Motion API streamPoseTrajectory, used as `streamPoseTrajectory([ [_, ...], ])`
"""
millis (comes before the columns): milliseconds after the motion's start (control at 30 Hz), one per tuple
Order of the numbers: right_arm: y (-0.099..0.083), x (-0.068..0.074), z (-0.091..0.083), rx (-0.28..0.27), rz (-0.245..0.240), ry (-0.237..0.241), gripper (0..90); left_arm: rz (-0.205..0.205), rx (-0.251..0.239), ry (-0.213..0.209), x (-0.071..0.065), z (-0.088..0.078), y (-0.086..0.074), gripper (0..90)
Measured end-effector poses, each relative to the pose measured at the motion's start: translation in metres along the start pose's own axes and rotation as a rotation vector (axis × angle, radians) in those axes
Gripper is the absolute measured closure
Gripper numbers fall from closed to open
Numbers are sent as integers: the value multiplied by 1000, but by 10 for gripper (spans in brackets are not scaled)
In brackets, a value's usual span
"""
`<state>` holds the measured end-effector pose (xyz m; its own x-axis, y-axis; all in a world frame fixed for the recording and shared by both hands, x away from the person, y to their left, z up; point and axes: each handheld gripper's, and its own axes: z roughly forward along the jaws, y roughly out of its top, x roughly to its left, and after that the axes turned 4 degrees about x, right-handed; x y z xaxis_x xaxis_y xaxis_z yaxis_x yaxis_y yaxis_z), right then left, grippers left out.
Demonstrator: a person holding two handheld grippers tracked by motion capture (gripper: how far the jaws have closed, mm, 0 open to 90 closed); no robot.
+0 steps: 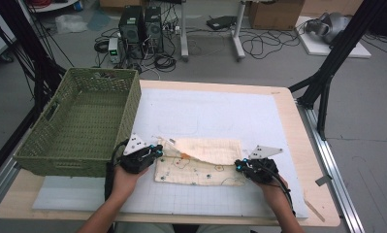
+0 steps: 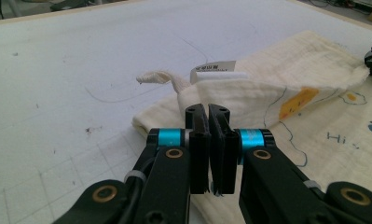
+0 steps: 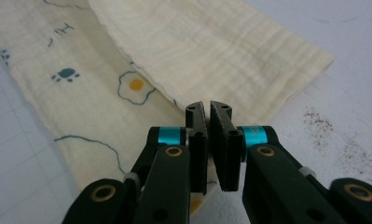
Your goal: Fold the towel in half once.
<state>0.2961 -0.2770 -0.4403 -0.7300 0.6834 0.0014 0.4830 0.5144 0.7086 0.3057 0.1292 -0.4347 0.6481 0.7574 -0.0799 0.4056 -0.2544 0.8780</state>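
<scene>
A cream cloth (image 1: 201,167) printed with paw marks and fried eggs lies on the white gridded mat (image 1: 215,111), its upper layer folded back along a slanting edge. My left gripper (image 1: 158,149) is shut at the cloth's left end; in the left gripper view its jaws (image 2: 208,109) pinch the raised fold of the cloth (image 2: 267,70) just below a white label (image 2: 213,67) and a cord loop (image 2: 158,77). My right gripper (image 1: 238,165) is shut at the right end, where its jaws (image 3: 208,106) close on the corner of the folded layer (image 3: 221,46).
A green woven basket (image 1: 133,104) stands empty at the table's left, close beside the left hand. The wooden table edge (image 1: 298,145) runs along the right. Computers, cables and black frame legs are on the floor beyond the table.
</scene>
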Motion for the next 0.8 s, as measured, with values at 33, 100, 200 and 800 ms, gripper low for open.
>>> streamPoseTrajectory([
  [33,1,0,-2,-12,3,-3,853,-2,-4,1,0,0,0,864],
  [100,2,-2,-4,-19,-2,-7,854,0,-6,-4,0,-1,1,864],
  [200,2,-2,-7,-30,-1,-13,859,-3,-13,-8,-1,-2,1,864],
  [800,-4,23,-29,-57,-25,-15,858,5,0,-20,-12,-20,-13,863],
])
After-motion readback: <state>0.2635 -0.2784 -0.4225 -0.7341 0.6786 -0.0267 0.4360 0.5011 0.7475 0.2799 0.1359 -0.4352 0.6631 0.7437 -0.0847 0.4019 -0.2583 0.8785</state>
